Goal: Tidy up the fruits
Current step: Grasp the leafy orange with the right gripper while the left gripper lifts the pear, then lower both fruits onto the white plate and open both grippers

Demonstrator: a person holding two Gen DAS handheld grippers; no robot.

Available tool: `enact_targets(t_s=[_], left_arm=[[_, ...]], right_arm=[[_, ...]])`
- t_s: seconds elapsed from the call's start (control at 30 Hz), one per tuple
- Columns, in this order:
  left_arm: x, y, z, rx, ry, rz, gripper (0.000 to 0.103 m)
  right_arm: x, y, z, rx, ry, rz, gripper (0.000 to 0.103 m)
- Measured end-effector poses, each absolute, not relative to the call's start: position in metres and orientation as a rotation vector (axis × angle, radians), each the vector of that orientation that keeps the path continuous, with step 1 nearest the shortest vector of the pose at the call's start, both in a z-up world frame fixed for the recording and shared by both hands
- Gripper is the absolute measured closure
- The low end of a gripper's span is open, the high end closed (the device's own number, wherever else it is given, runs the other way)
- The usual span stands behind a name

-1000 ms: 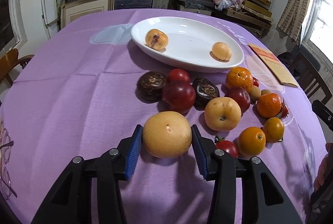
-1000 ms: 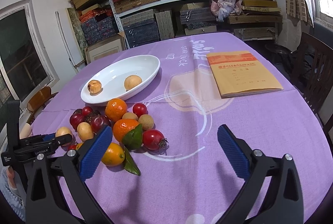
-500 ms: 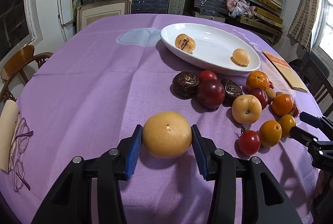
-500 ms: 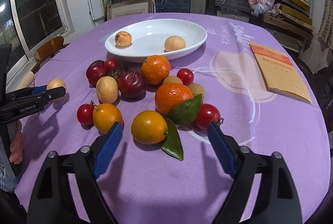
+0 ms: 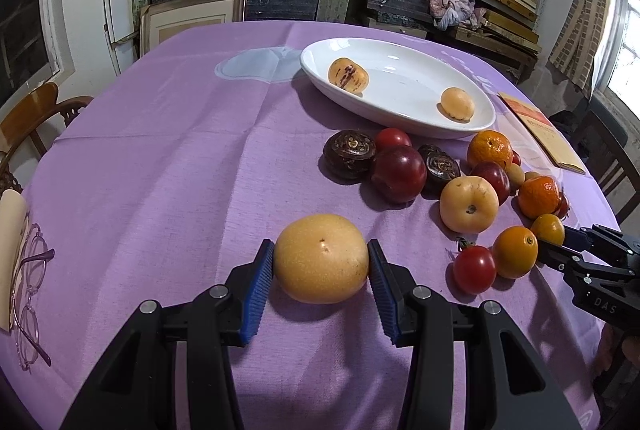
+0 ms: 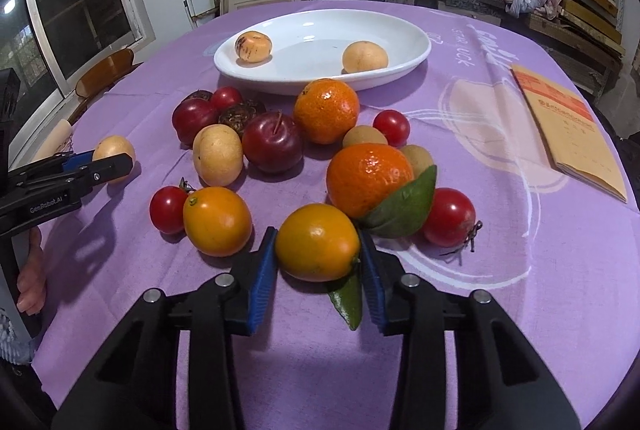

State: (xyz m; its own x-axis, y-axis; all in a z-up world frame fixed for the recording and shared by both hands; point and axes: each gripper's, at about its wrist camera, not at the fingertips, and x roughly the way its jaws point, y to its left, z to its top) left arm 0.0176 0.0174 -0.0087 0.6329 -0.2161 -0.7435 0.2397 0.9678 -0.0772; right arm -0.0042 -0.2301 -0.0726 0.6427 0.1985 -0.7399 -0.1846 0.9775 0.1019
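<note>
Fruits point(image 6: 276, 146) lie clustered on the purple tablecloth point(image 5: 160, 170) before the white dish point(image 6: 400, 70); your left gripper point(image 5: 321, 284) clamps a yellow pear point(image 5: 321, 257), your right gripper point(image 6: 318, 264) is closing on an orange kumquat point(image 6: 317, 242).

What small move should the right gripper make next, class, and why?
Probably lift: the right gripper is closing, pads against the yellow-orange fruit, which sits on the cloth. The white dish beyond has room.
</note>
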Motion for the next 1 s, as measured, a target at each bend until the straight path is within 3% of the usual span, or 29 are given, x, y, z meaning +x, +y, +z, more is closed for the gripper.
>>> enact_targets(t_s=[0.4,0.63,1.0], left_arm=[[0.021,0.007,0.014,0.053,0.815,-0.288,0.056],[0.068,-0.035,0.059,0.105,0.749,-0.33,0.056],[0.103,-0.071,0.051,0.064,0.782,-0.386,0.056]], right_arm=[[-0.032,-0.25,-0.027,0.087,0.733,0.255,0.064],[0.024,-0.258,0.028,0.05,0.699,0.267,0.064],[0.054,-0.285,0.038,0.145,0.71,0.269,0.064]])
